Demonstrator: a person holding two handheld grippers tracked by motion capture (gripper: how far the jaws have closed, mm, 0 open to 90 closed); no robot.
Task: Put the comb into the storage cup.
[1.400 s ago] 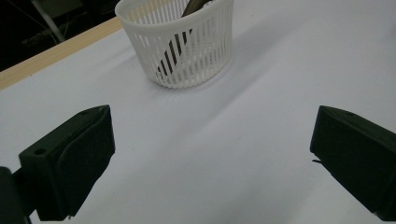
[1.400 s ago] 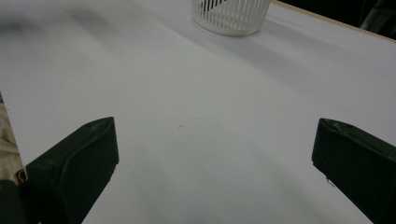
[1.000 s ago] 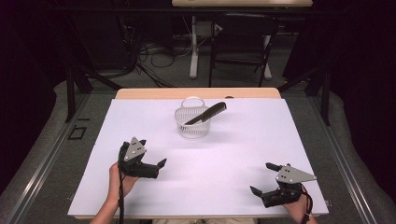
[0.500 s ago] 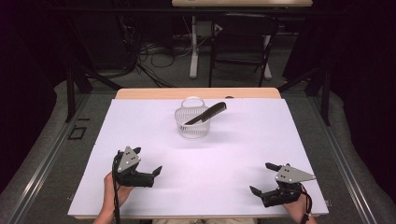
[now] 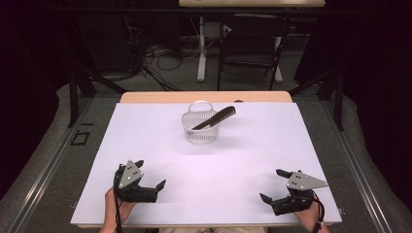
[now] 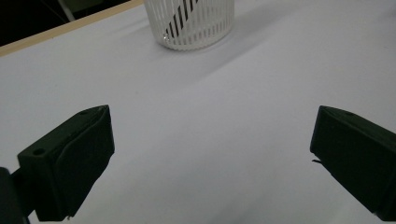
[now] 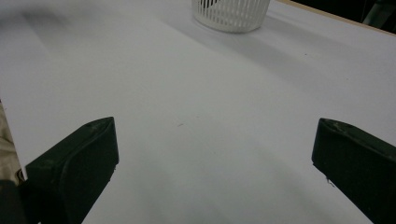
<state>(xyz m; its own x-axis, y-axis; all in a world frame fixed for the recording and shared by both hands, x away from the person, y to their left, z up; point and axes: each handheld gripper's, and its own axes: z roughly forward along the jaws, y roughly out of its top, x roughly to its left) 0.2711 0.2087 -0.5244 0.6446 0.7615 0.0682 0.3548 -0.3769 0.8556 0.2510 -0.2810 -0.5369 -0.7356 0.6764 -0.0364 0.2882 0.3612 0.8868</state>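
Note:
A white slotted basket (image 5: 200,128) stands upright on the far middle of the white table top (image 5: 214,167). A black comb (image 5: 214,118) leans in it, its top sticking out to the right. My left gripper (image 5: 150,174) sits low near the front left edge, open and empty, pointing right. My right gripper (image 5: 272,185) rests near the front right edge, open and empty, pointing left. In the left gripper view the basket (image 6: 189,23) lies well beyond the open left gripper (image 6: 210,158), with the comb (image 6: 180,18) dark behind its slots. The basket (image 7: 231,11) is likewise far ahead of the right gripper (image 7: 215,168).
A wooden strip (image 5: 204,97) runs along the table's far edge. Behind it are a chair (image 5: 252,53), a desk leg and cables on the floor. Bare white surface lies between the grippers and the basket.
My left gripper has drawn back toward the front edge of the table and slightly left, still open. The right gripper, basket and comb have not moved.

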